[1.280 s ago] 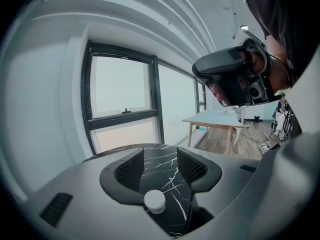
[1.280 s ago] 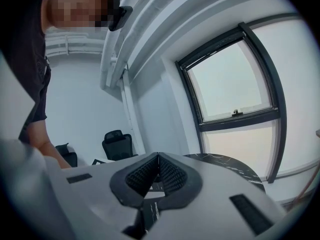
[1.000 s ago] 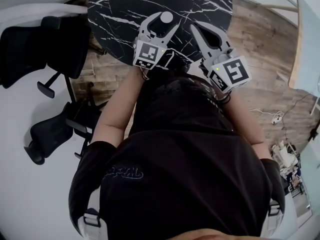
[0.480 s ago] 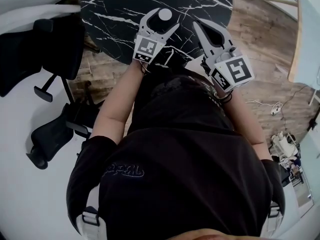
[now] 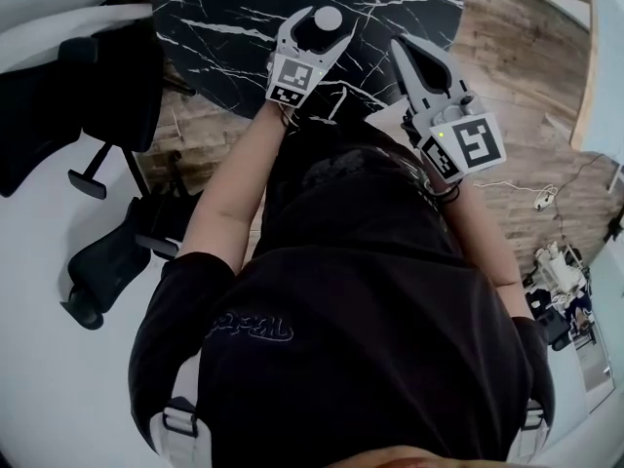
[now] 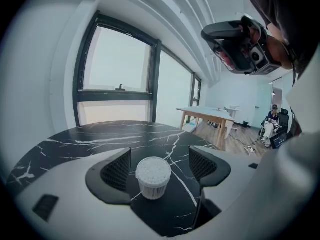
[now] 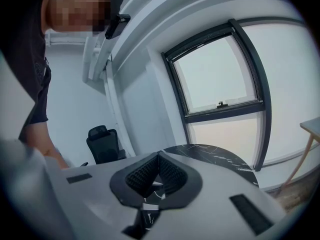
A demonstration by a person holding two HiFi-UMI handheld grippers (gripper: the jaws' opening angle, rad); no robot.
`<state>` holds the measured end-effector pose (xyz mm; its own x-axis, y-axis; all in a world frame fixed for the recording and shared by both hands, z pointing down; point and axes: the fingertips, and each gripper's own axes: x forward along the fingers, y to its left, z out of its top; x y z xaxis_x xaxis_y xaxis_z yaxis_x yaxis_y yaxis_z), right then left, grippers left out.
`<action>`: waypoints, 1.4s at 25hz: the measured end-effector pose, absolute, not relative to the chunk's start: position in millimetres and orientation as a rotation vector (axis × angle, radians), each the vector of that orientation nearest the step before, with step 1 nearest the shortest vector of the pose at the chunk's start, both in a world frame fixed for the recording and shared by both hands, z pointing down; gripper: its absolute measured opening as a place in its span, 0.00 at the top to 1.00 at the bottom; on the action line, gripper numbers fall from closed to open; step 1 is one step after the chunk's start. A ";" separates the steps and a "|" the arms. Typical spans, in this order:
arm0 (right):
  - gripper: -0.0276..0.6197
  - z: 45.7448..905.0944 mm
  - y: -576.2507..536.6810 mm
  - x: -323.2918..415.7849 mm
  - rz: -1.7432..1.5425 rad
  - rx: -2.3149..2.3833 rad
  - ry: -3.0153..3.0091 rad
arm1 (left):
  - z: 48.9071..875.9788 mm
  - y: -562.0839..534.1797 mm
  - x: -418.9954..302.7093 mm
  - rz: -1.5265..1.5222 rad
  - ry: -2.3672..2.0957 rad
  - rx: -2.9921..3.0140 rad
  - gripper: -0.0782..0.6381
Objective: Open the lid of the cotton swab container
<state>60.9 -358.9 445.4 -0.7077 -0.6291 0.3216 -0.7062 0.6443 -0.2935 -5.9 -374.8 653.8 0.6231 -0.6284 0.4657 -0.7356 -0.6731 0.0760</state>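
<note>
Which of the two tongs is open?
The left tongs: its jaws have just been opening and stand apart around the cotton swab container, not gripping it. The right tongs are shut, empty.

We see a round black table point(image 5: 224, 8) with white marble veins across the upper middle of the head view. One thing stands on it: a small round cotton swab container point(image 5: 328, 19), upright, at top centre, with white swab tips packed at its top. In the left gripper view it sits at lower centre, on a dark veined patch. The right gripper view shows only a curved slice of the table, centre right.
</note>
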 end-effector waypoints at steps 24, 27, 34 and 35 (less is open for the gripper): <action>0.92 466.5 -347.7 78.2 0.655 1.174 -2.576 | 734.2 -382.4 -9.4 0.777 -1.132 2.458 0.39; 0.92 469.4 -344.9 77.5 0.666 1.174 -2.572 | 737.0 -384.7 -9.8 0.777 -1.130 2.451 0.39; 0.92 470.6 -342.6 75.1 0.673 1.169 -2.571 | 740.9 -387.8 -6.5 0.783 -1.133 2.427 0.40; 0.92 470.6 -342.1 75.1 0.672 1.169 -2.571 | 742.2 -387.9 -6.2 0.788 -1.133 2.426 0.40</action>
